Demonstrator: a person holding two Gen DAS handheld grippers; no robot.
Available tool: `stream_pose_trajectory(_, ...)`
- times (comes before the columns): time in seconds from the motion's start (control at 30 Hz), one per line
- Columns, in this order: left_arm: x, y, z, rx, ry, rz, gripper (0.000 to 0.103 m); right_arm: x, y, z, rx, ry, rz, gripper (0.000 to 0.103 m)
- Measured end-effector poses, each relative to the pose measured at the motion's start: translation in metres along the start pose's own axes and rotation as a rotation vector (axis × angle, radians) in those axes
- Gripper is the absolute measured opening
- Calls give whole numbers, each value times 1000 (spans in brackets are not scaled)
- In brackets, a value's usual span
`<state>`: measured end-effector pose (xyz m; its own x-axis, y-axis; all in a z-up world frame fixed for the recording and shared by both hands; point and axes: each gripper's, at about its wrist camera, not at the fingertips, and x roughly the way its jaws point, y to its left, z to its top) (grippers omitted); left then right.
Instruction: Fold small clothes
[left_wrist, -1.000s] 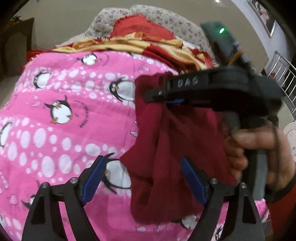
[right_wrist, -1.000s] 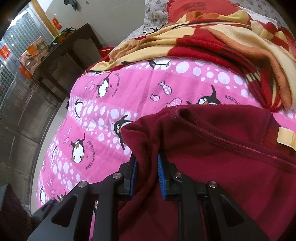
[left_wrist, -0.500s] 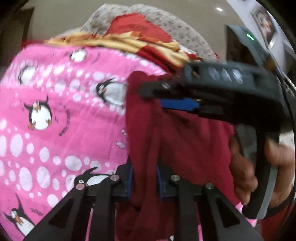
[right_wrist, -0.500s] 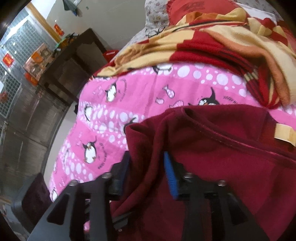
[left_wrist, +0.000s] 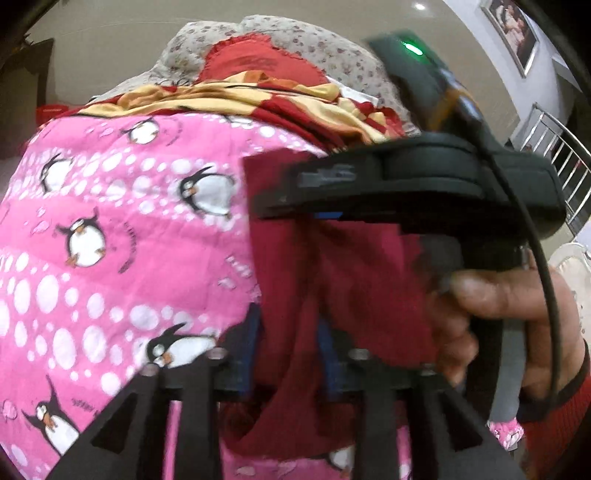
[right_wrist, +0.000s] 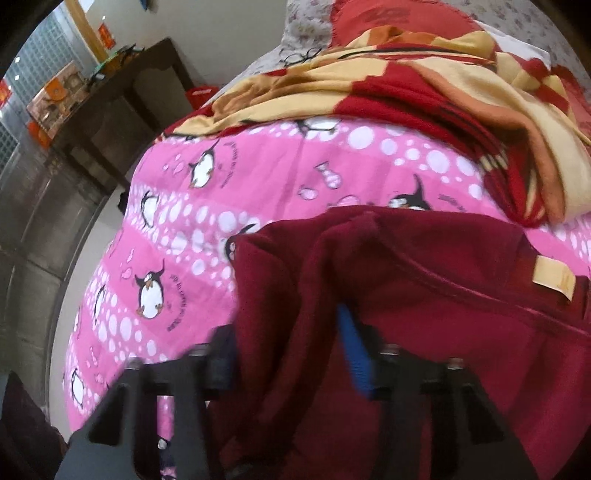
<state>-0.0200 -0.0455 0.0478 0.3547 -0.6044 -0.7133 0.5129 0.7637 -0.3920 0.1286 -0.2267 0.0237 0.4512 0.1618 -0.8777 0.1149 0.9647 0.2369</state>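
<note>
A maroon fleece garment (left_wrist: 351, 277) hangs over the pink penguin blanket (left_wrist: 110, 240). My left gripper (left_wrist: 290, 350) pinches a hanging fold of it; its jaws are opening, and the pads touch the cloth on both sides. Above it a hand (left_wrist: 498, 291) holds my right gripper (left_wrist: 273, 206) side-on, with the garment draped from it. In the right wrist view the garment (right_wrist: 443, 314) shows a tan label (right_wrist: 554, 280). A thick fold lies between the closing jaws of the right gripper (right_wrist: 291, 343), which stand well apart, one blue pad (right_wrist: 352, 350) bare.
A yellow and red blanket (right_wrist: 424, 74) is bunched at the far end of the bed, with a floral pillow (left_wrist: 332, 51) behind it. A dark wooden cabinet (right_wrist: 110, 110) stands left of the bed. A metal railing (left_wrist: 569, 162) is at the right.
The left jaws went from wide open to closed on a fold of the garment. The right jaws, tight on the cloth before, have spread apart. Neither hand has shifted much.
</note>
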Motion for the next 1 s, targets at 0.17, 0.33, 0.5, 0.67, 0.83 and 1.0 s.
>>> stream_pose_trajectory(0.17,0,12,-10,-13,-20,58,82,-9,-21,-7,47,-30,72,27)
stream_pose_trajectory(0.33,20,18,-12,-47,37,56,78,-14,-23,-10,40,-53,96,27)
stream_pose_trajectory(0.5,9,1,-8,-20,34,19,28,-28,-27,-14,36,-74,99,24)
stream_pose_trajectory(0.67,-14,-36,0,34,-1,-20,24,-67,-38,-19,26,-138,111,22)
stream_pose_trajectory(0.83,-20,-91,11,106,-11,-87,23,-117,-64,-27,28,-207,72,22)
stream_pose_trajectory(1.0,-1,-160,20,186,11,-166,22,-162,-109,-45,66,-262,5,22)
